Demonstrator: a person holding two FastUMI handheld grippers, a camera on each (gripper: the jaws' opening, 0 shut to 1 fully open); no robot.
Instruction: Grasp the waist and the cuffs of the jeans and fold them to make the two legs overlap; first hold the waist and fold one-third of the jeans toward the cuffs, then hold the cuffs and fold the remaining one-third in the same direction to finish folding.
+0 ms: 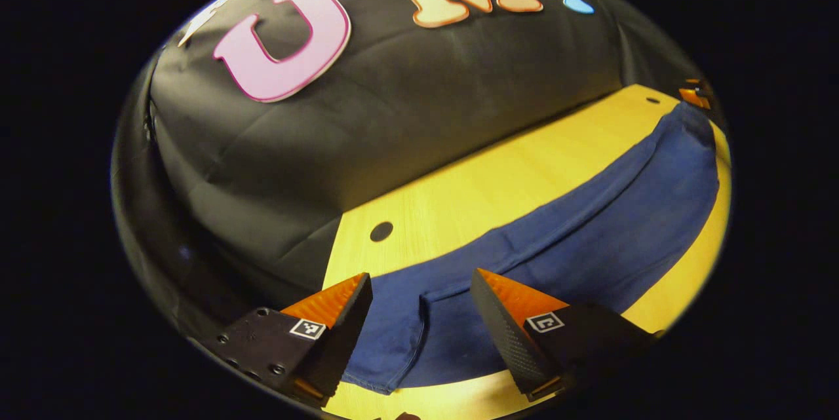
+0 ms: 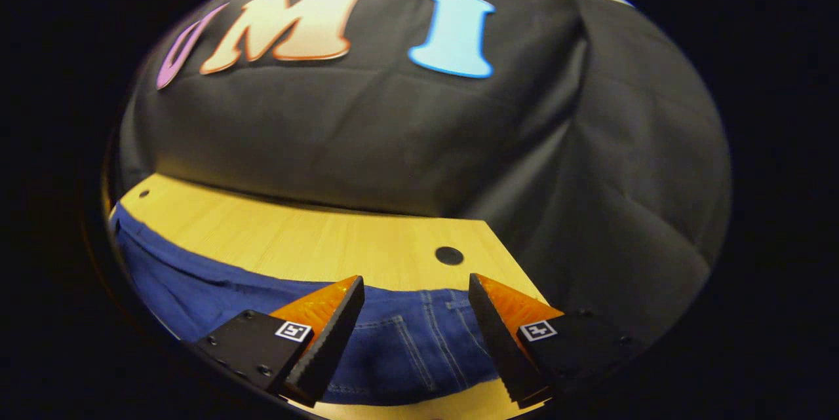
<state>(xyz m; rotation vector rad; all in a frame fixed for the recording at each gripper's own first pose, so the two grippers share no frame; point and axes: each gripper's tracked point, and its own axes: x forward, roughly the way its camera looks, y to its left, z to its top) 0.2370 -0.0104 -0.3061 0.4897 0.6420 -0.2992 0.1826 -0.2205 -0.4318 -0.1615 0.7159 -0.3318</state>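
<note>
Hovering wide apart over the jeans' cuff end, left gripper grips nothing | right gripper spread above waist, empty | table beneath.

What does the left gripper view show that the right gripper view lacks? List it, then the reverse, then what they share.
Left gripper view: the hemmed cuff end of the jeans between the open left gripper, and the other gripper far off.

Right gripper view: the stitched back pocket at the waist, between the open right gripper.

Both: blue jeans flat on the wooden table, its round hole, and the black cloth wall.
</note>
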